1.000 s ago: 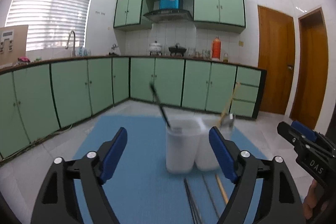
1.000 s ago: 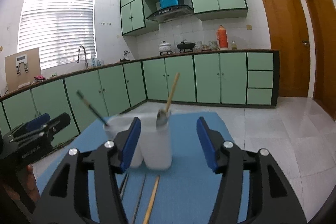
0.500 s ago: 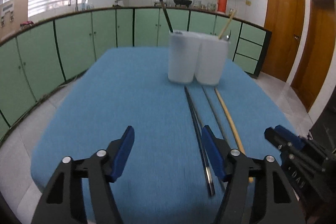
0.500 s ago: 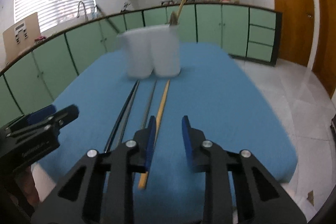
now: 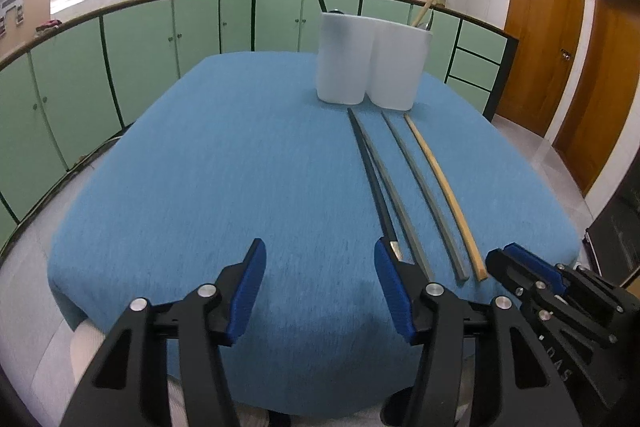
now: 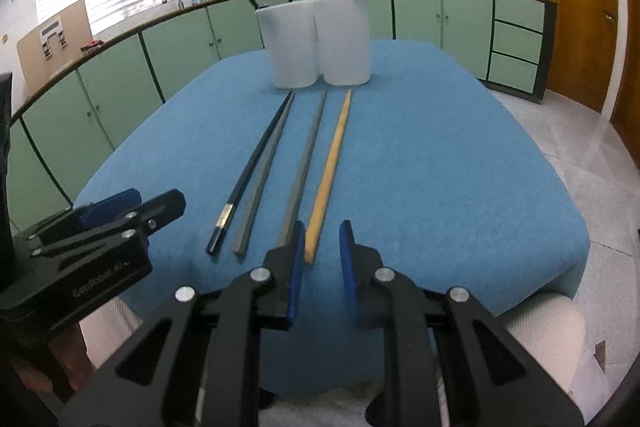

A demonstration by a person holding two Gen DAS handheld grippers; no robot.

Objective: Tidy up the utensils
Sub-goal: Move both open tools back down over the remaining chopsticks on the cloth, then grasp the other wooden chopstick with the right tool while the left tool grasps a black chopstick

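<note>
Step in hand, as I read it: the approach to pick up the pale bamboo chopstick [image 6: 329, 174], lying flat on the blue tablecloth [image 6: 440, 163]. Right gripper [image 6: 322, 251] has just been closing; jaws now a narrow gap, nothing pinched, the stick's near end just ahead between the fingertips. Left gripper [image 5: 320, 285] also closing, half spread and empty, black chopstick [image 5: 372, 179] at its right finger. Next: clamp the stick, carry it to the white twin-cup plastic holder [image 6: 318, 41] far ahead
</note>
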